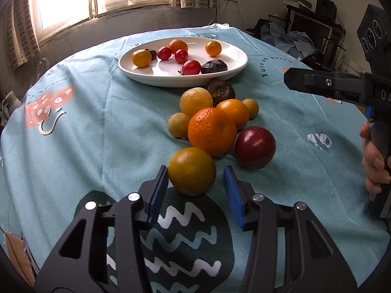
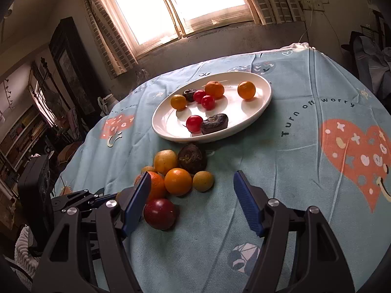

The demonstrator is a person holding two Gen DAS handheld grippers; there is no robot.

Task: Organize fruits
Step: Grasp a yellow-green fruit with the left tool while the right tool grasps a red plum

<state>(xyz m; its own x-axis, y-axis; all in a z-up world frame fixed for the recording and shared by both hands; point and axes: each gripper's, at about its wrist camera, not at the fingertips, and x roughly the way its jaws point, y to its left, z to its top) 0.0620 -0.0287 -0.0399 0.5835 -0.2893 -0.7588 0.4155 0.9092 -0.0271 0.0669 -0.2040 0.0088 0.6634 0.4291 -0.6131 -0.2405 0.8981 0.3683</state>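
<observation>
A white oval plate (image 1: 234, 67) (image 2: 259, 112) at the far side of the table holds several small fruits: cherry tomatoes, small oranges and dark fruits. Loose fruit lies in a cluster in front of it: a large orange (image 1: 211, 130) (image 2: 157, 185), a dark red plum (image 1: 255, 146) (image 2: 160, 213), smaller oranges, yellow-green fruits and a dark wrinkled fruit (image 1: 221, 91) (image 2: 191, 158). My left gripper (image 1: 196, 190) is open, its blue pads on either side of a greenish-orange citrus (image 1: 191, 171), left pad touching or nearly touching. My right gripper (image 2: 191, 202) is open and empty above the cloth, with the plum just inside its left finger.
The table wears a light blue printed cloth (image 1: 97, 127) (image 2: 305, 161). The right gripper's body and the hand holding it show at the right of the left wrist view (image 1: 342, 85). A window, curtains, and cluttered furniture surround the table.
</observation>
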